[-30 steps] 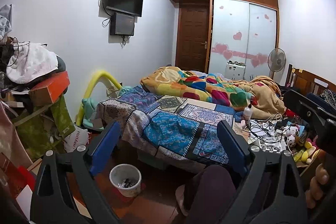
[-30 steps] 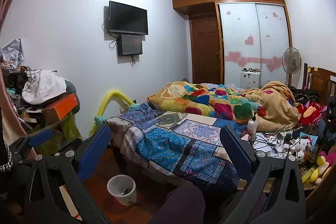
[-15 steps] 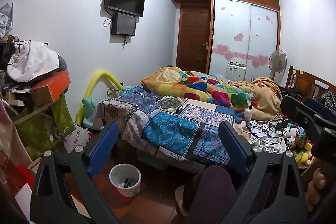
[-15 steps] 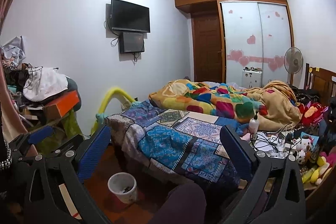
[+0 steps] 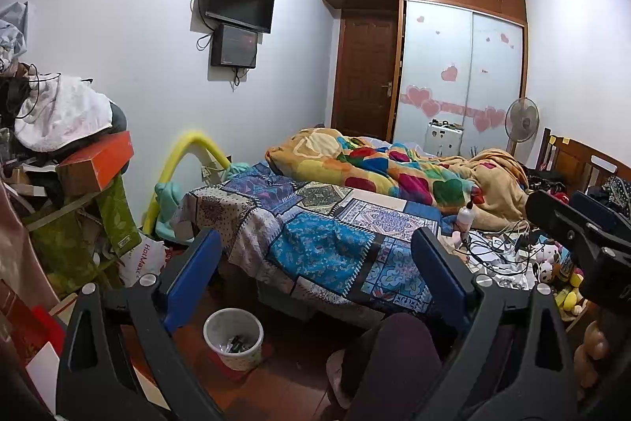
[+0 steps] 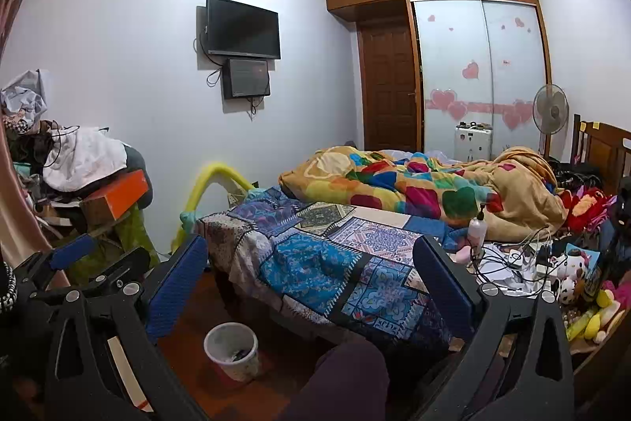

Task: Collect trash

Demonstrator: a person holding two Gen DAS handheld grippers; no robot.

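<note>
Both grippers were held up at about bed height, facing across the bedroom, nothing in either. Left gripper had its jaws wide apart and empty; right gripper likewise wide and empty.

The waste bin stood on the wooden floor at the foot of the bed, near the person's knee, with some dark scraps already in it. In the right view the same bin sat below and between the jaws.

No obvious loose trash was in reach of either gripper. The likeliest pickings looked to be the white crumpled paper among cables on the cluttered low bench to the right of the bed, beside the pump bottle and the plush toys; too small to tell for sure what was rubbish.

To do this step well, probably: pick one target first, drop the right gripper toward that clutter, and come in from above so the jaws straddle paper only, not a charger lead. Snagging cables looked the main risk. Keeping the left gripper free near the bin would help.
</note>
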